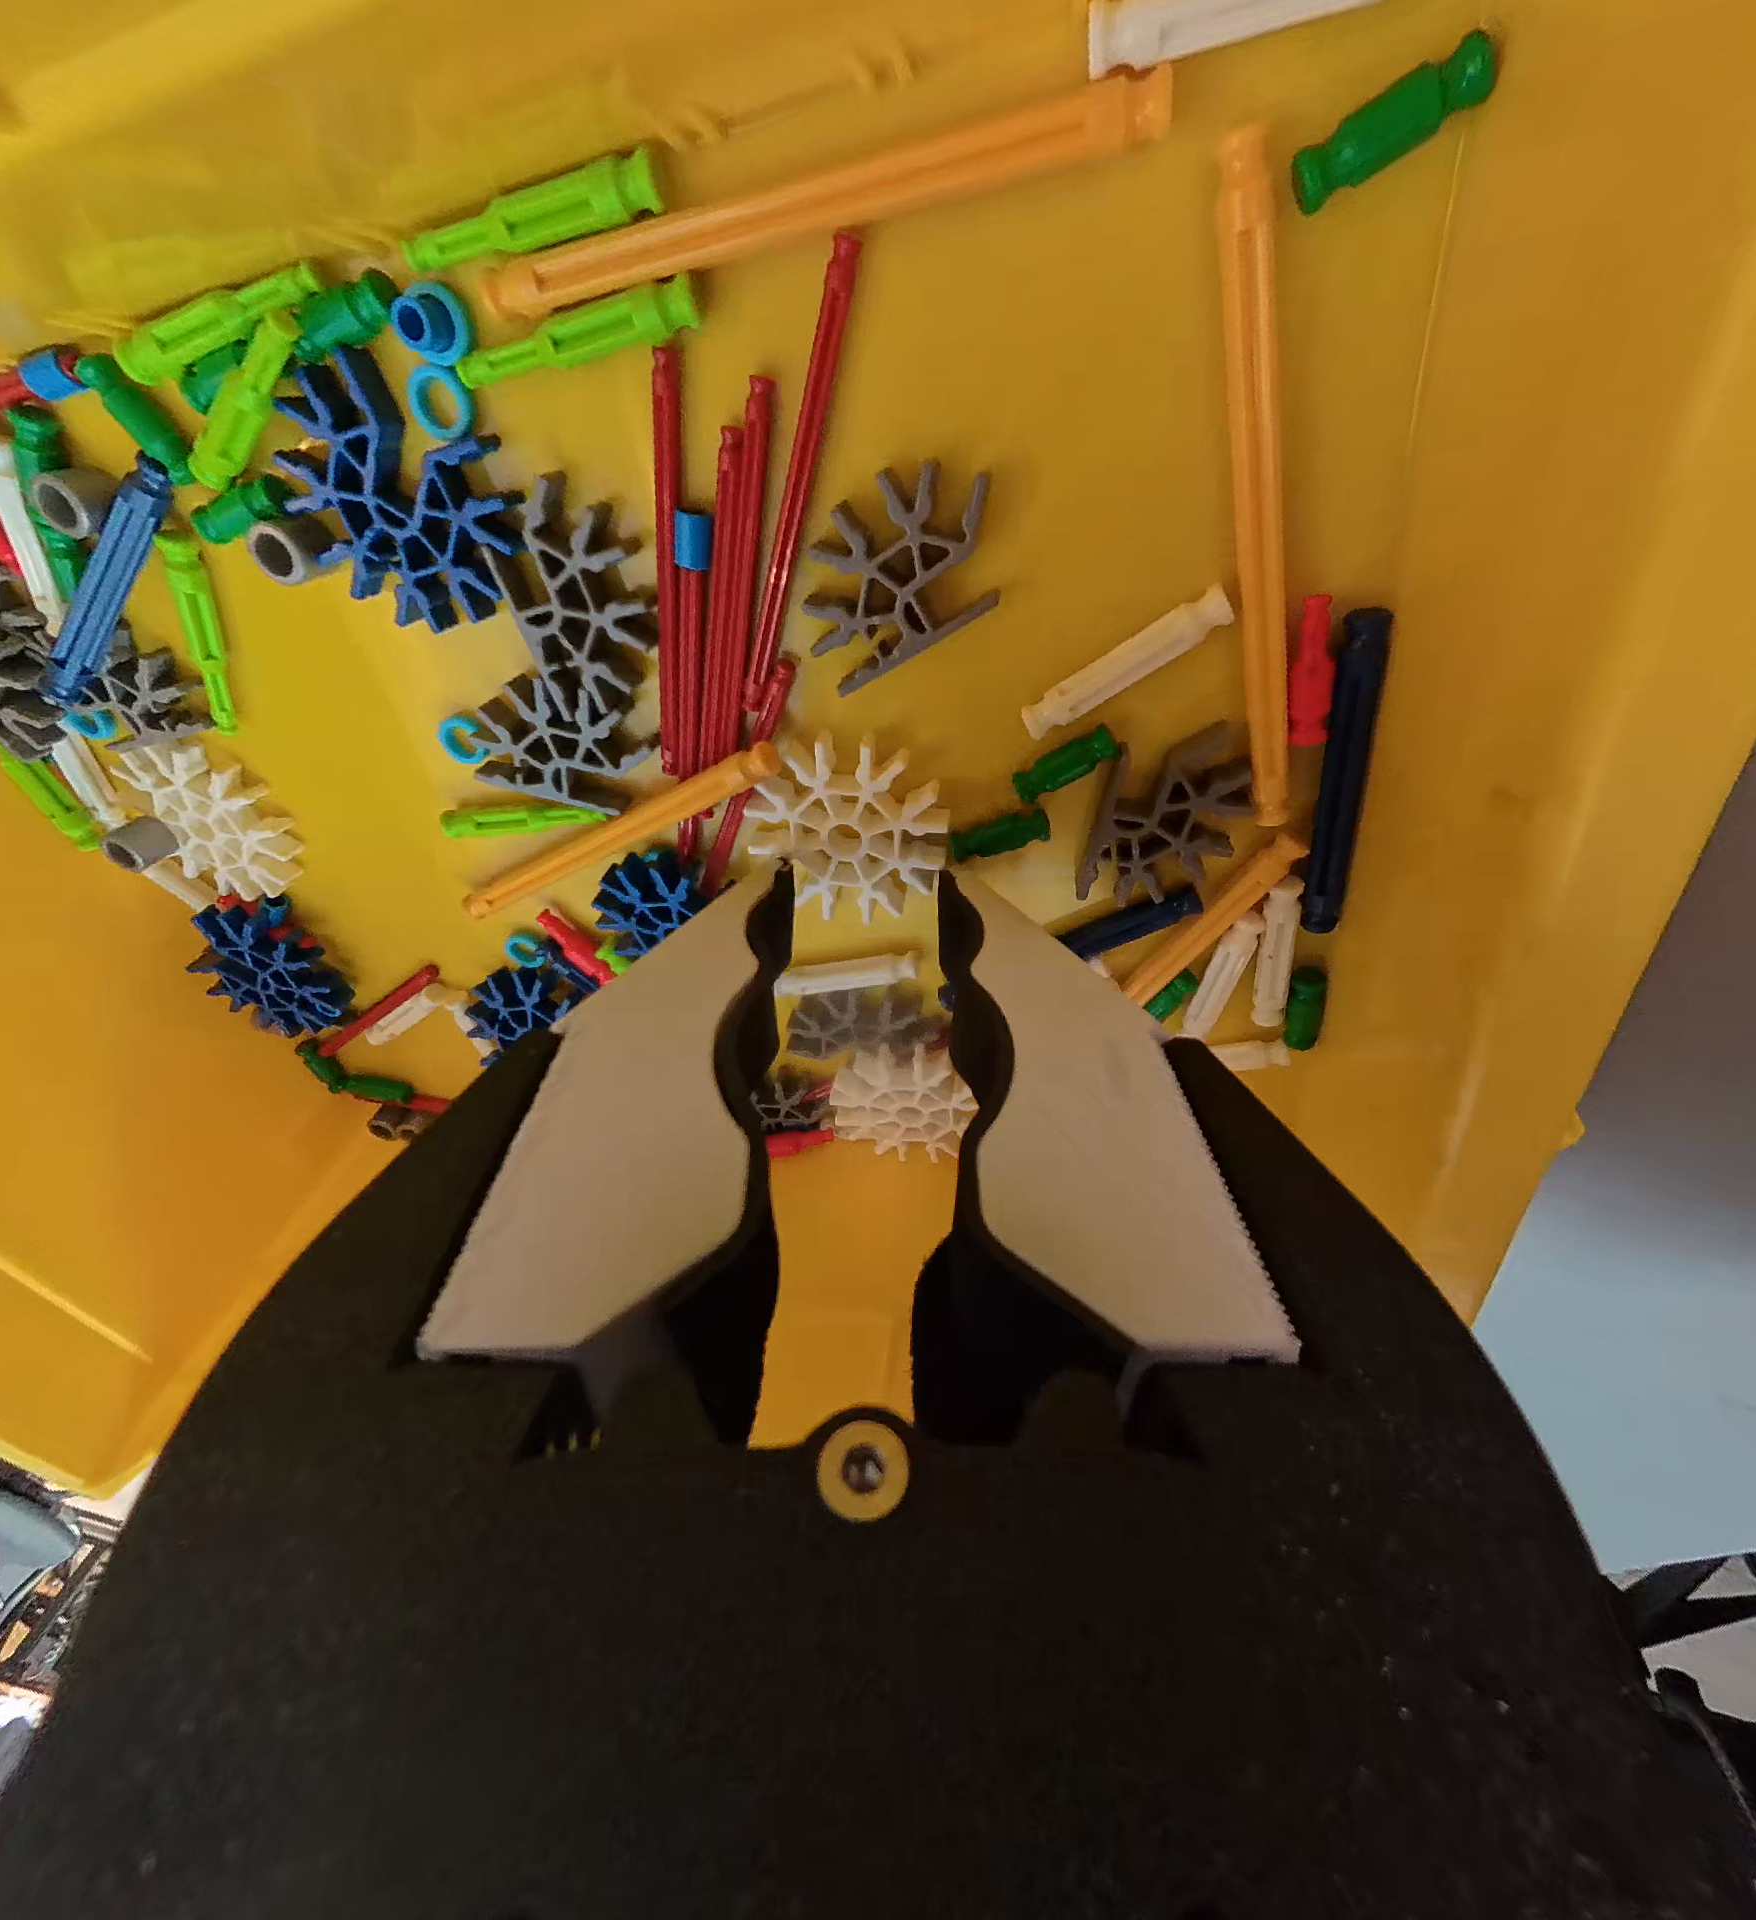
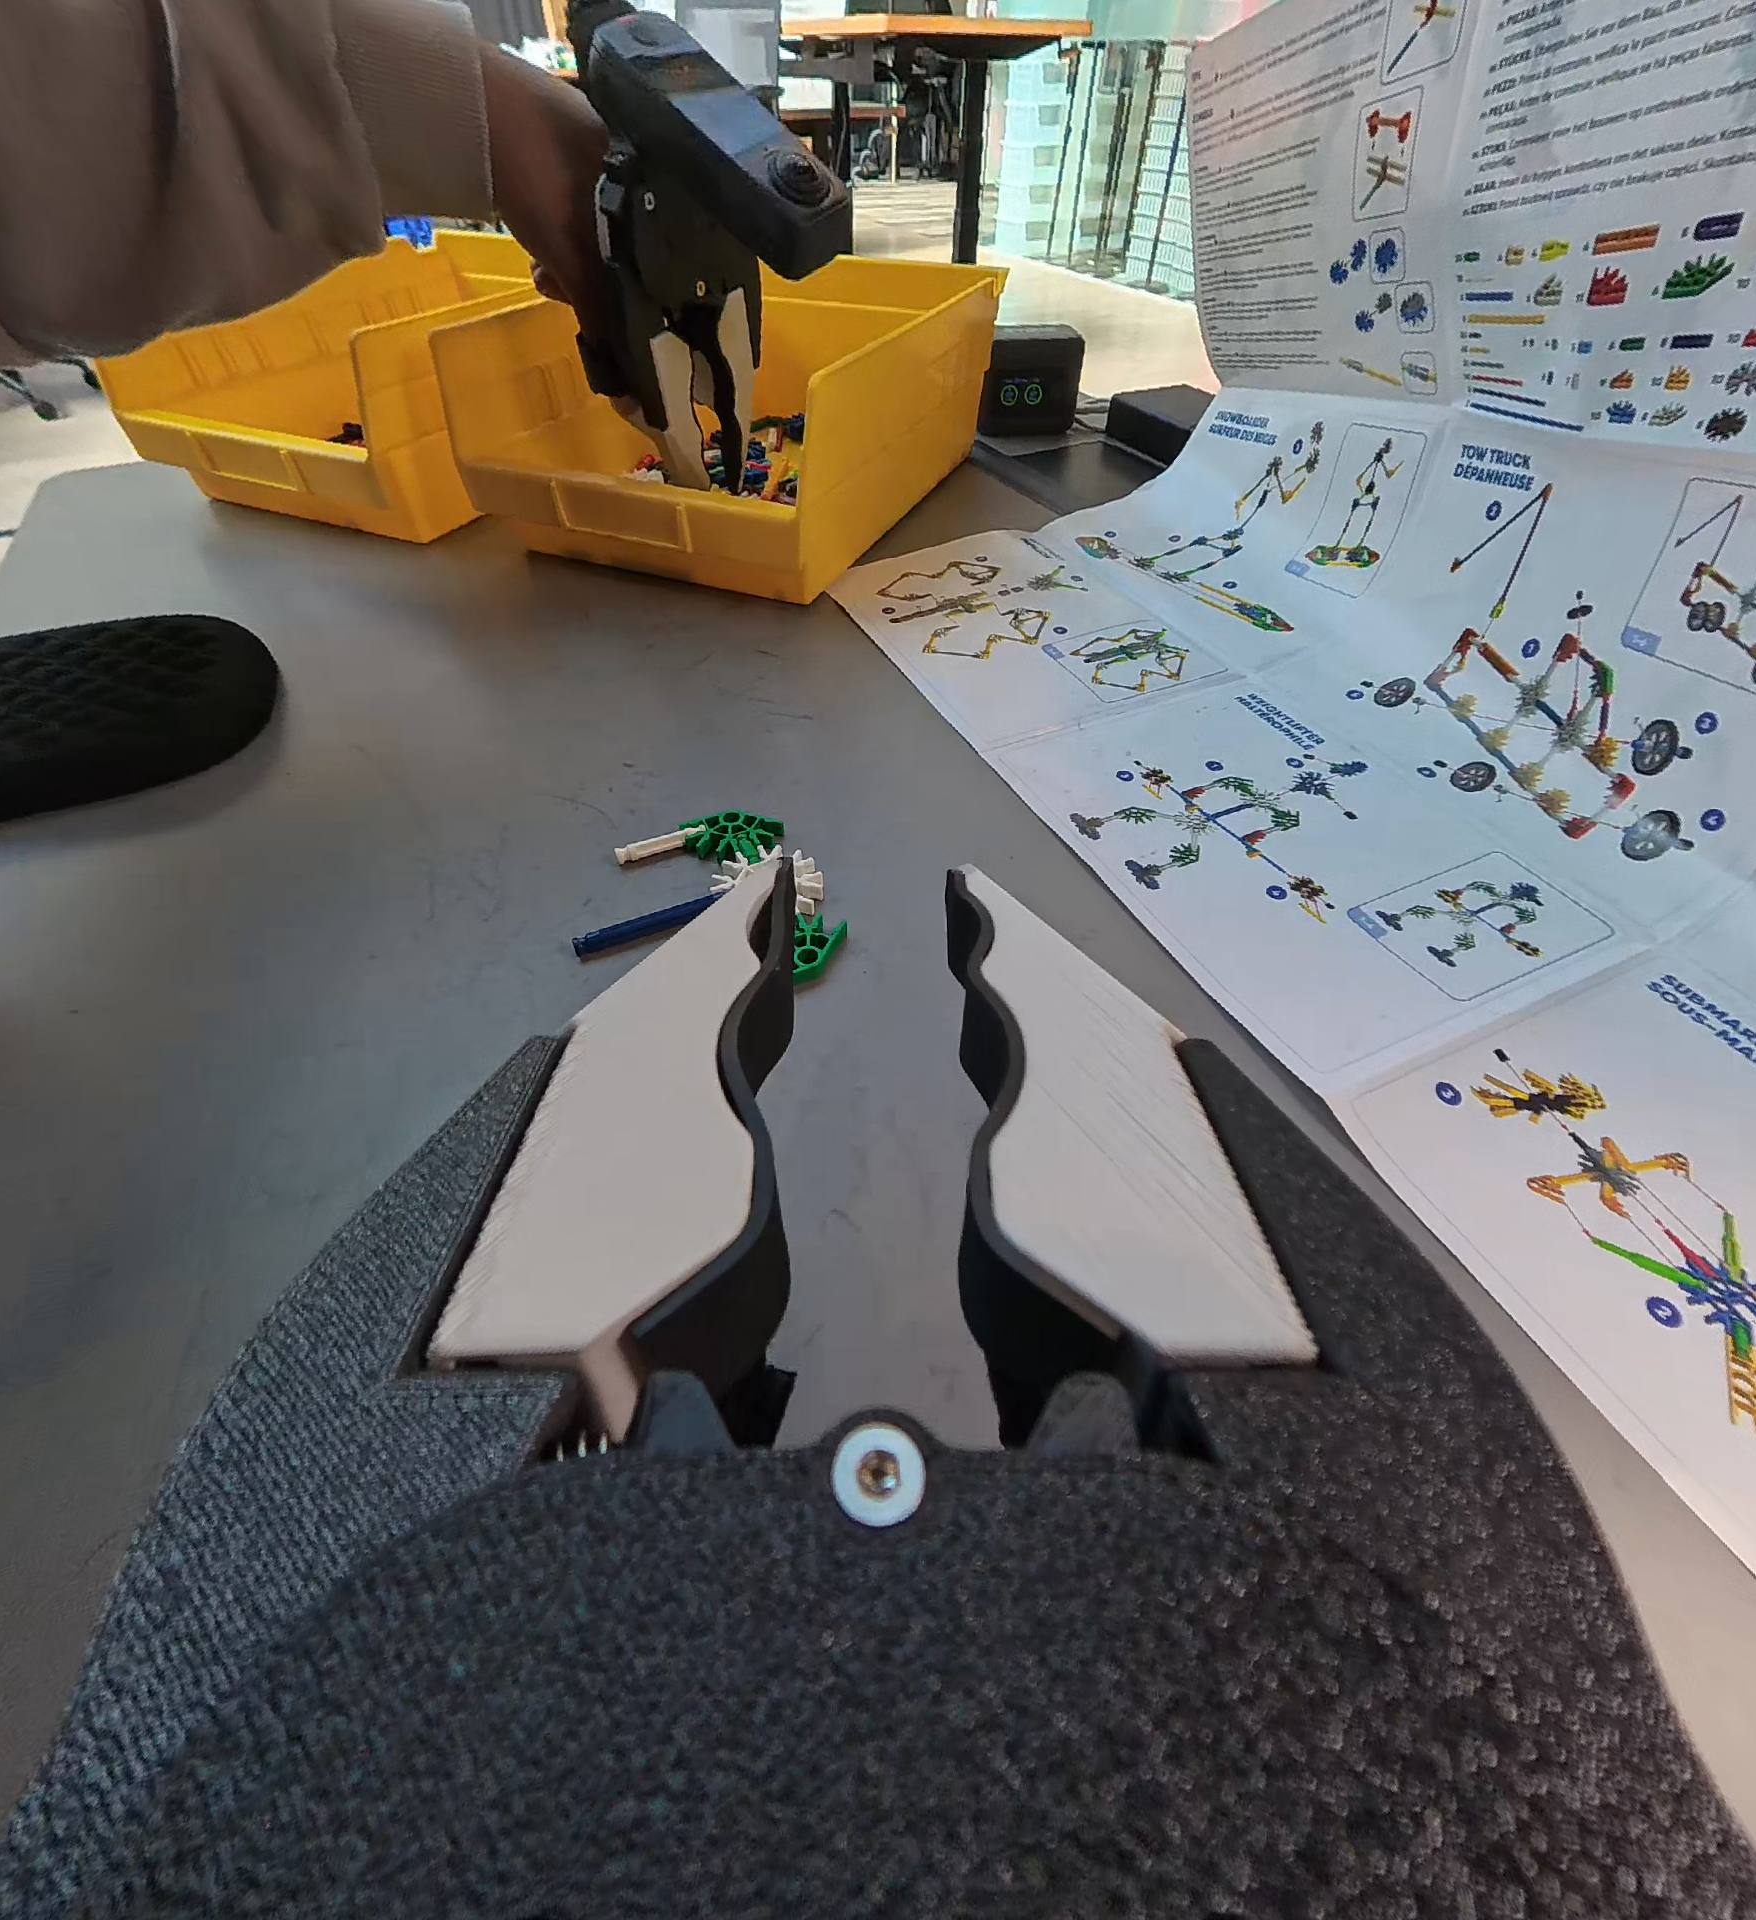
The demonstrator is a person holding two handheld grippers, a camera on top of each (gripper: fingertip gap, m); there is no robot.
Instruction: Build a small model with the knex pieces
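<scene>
My left gripper [image 1: 858, 883] is down in the yellow bin [image 2: 853, 447], fingers apart w/ nothing held, tips just by a white snowflake connector [image 1: 846, 823]. Right gripper [image 2: 863, 883] is over the grey tabletop [image 2: 386, 1039], fingers open & empty, near a small green/white/blue assembly [image 2: 739, 873]. Instruction sheet [image 2: 1425, 727] lies along the tabletop's right edge.

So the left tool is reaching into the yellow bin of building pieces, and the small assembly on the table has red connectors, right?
Not quite: the small assembly has green connectors, not red, as the right wrist view shows. The left tool does reach into the yellow bin.
</scene>
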